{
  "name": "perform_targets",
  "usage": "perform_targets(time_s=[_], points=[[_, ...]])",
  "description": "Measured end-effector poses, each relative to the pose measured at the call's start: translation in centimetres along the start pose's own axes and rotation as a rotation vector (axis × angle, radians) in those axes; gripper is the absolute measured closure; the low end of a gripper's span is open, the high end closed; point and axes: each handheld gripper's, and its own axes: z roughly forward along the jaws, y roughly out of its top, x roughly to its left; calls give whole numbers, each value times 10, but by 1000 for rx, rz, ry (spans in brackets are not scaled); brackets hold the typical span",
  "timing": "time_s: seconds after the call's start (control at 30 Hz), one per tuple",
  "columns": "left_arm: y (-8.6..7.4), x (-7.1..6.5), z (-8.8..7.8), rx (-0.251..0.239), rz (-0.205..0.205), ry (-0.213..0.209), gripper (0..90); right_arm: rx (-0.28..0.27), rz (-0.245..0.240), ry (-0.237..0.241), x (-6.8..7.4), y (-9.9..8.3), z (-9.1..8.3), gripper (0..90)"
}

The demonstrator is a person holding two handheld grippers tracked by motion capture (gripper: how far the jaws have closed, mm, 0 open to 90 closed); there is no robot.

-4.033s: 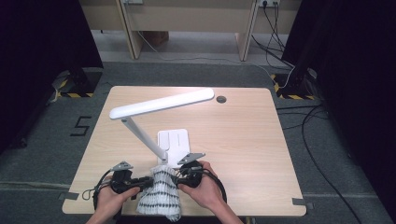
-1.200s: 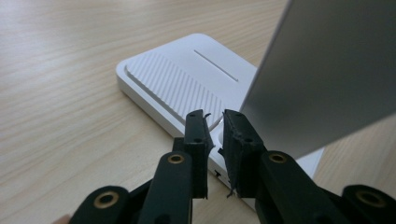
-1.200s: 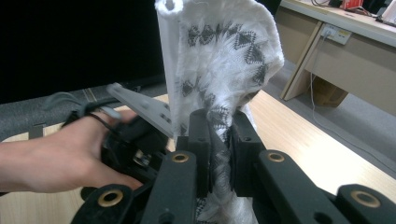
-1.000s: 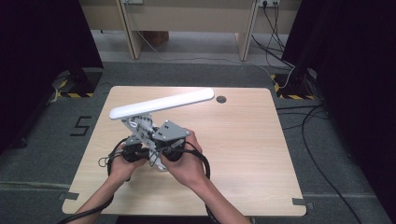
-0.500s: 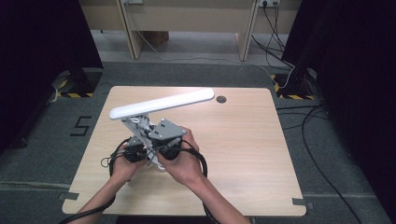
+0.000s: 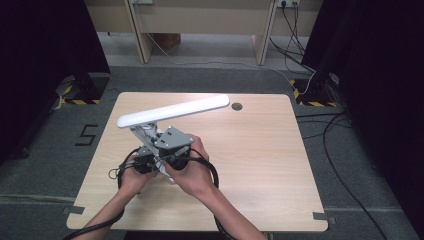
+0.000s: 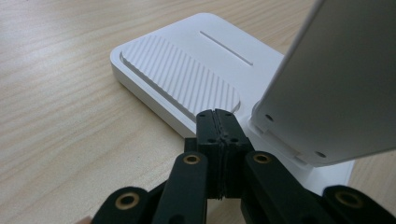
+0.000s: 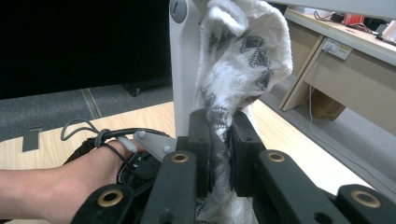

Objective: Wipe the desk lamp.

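Right gripper view: my right gripper point(image 8: 218, 154) grasps the cloth point(image 8: 243, 65), lamp post point(image 8: 184, 70) just beyond; left gripper point(image 7: 223, 140) clenched empty.

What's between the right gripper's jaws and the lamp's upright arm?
Only the white patterned cloth: the right gripper pinches it, and it bunches against the lamp arm, seen in the right gripper view.

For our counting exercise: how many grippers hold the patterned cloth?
1. The right gripper clamps the patterned cloth beside the lamp's arm; the left gripper is shut, empty, at the lamp base.
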Motion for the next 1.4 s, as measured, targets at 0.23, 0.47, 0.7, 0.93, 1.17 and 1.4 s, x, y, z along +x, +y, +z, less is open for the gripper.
perform_targets(time_s=[0.23, 0.47, 0.7, 0.93, 1.17, 1.4], points=[[0, 0, 0, -3, -2, 5, 891, -22, 7, 18, 3, 5, -1, 822], [0, 0, 1, -5, -6, 11, 891, -35, 17, 45, 8, 8, -1, 822], [0, 0, 1, -5, -5, 12, 892, -21, 23, 50, 9, 5, 2, 822], [0, 0, 0, -5, -7, 12, 892, 8, 27, 50, 12, -2, 7, 821], [0, 0, 1, -6, -6, 13, 892, 39, 35, 53, 7, -15, 13, 821], [0, -1, 1, -13, -6, 16, 892, 72, 64, 52, 2, -32, 20, 822]])
